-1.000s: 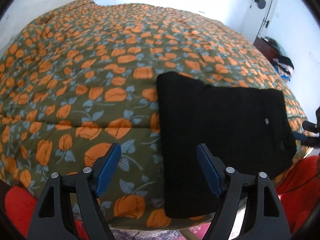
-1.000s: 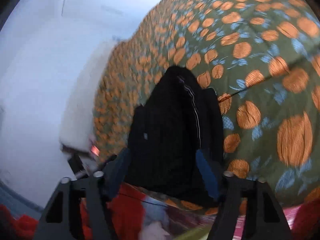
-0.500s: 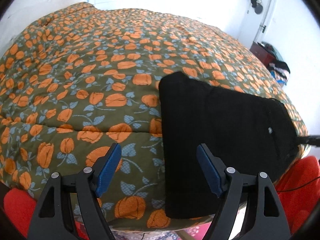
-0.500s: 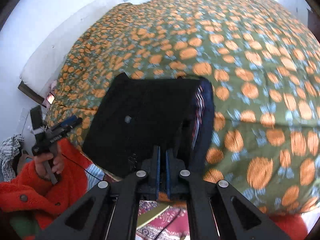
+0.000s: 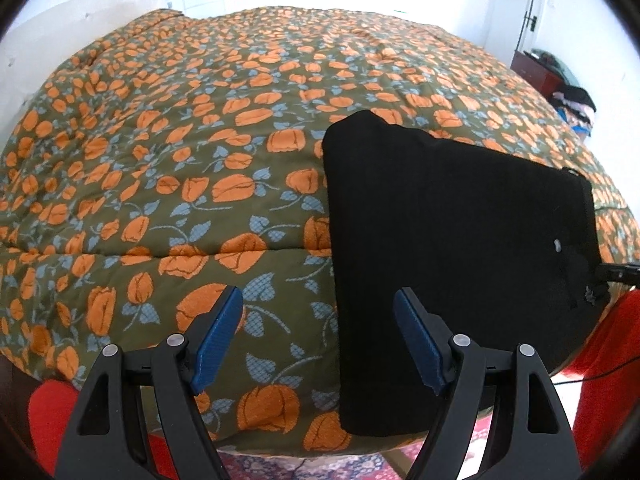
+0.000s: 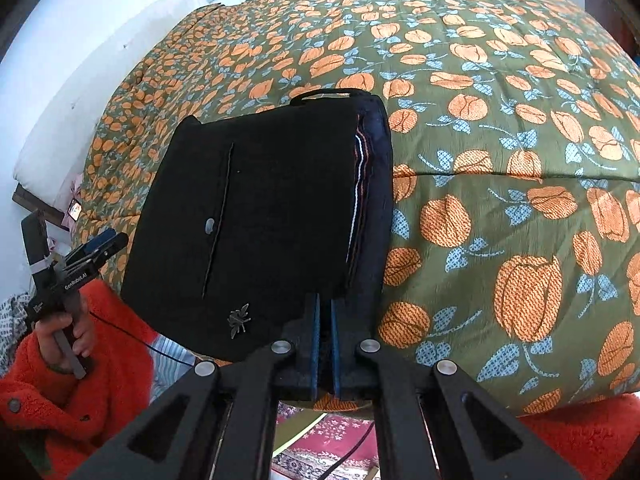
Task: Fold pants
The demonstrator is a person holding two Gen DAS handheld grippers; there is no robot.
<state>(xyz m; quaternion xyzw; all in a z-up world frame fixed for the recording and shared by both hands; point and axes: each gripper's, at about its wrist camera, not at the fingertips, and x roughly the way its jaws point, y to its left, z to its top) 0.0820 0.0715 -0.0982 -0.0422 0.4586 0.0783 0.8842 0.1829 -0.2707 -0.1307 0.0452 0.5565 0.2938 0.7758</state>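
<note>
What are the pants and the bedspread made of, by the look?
Pants: black matte woven cloth, possibly denim; striped edge at the fold, a metal-looking insect pin. Bedspread: quilted woven fabric, matte, orange flowers on olive; stitched seams show.

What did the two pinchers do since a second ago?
The right gripper snapped its jaws shut, nothing visibly between them, and swung round to face the folded black pants squarely. The left gripper stayed open over the flowered bedspread. The pants kept lying folded.
</note>
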